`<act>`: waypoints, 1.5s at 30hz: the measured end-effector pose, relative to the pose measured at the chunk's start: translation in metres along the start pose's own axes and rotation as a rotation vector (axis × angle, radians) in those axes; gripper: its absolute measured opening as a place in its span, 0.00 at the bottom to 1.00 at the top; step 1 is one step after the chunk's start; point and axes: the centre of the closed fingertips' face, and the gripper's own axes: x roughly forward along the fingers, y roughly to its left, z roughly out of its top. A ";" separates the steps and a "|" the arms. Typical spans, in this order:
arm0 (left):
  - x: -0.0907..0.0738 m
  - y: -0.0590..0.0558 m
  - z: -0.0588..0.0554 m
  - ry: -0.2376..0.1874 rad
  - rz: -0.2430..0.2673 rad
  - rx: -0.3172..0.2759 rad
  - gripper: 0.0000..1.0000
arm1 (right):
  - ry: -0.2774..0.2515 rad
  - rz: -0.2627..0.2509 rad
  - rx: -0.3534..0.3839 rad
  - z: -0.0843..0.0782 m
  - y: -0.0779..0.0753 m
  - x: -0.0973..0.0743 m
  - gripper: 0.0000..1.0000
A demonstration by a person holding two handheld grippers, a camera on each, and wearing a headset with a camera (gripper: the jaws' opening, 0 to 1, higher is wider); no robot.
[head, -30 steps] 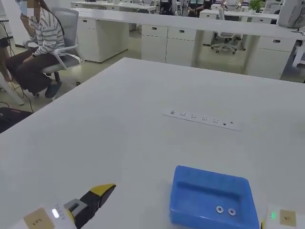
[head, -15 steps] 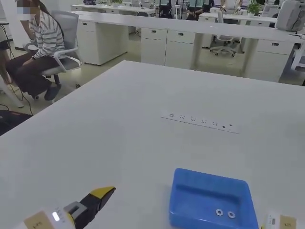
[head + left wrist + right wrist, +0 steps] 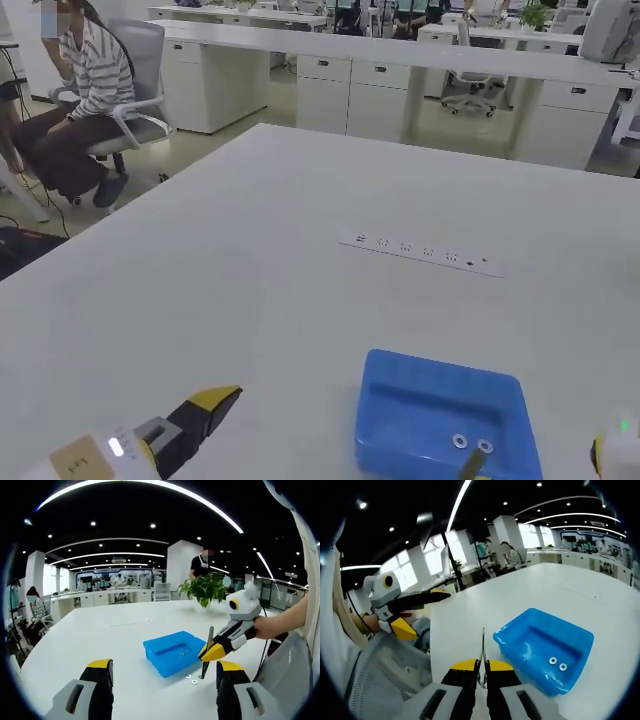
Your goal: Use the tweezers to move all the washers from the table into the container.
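Since the right tool (image 3: 206, 654) squeezes the tweezers (image 3: 208, 645) between its jaws, the step in hand looks like picking up a washer. The tweezers stand almost straight up, with their long side running up and down and their tips pointing down at the table (image 3: 100, 640). 2 washers (image 3: 188, 676) lie there, just beside the tips and just beside the blue container (image 3: 150, 647). 2 more sit inside it. Next, I think, the tips must pinch 1 washer and lift it over the rim. The left tool (image 3: 162, 672) has its jaws far apart and holds nothing.
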 end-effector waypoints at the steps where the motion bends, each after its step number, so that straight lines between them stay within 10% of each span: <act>1: 0.000 0.000 0.000 0.000 0.000 0.000 0.86 | -0.008 -0.002 0.004 0.003 -0.001 -0.001 0.03; 25: 0.000 0.002 0.000 0.001 0.007 -0.001 0.86 | -0.104 0.009 0.037 0.059 -0.040 -0.005 0.03; 45: 0.001 0.003 -0.001 0.006 0.008 0.001 0.86 | -0.077 -0.059 0.150 0.052 -0.088 0.013 0.03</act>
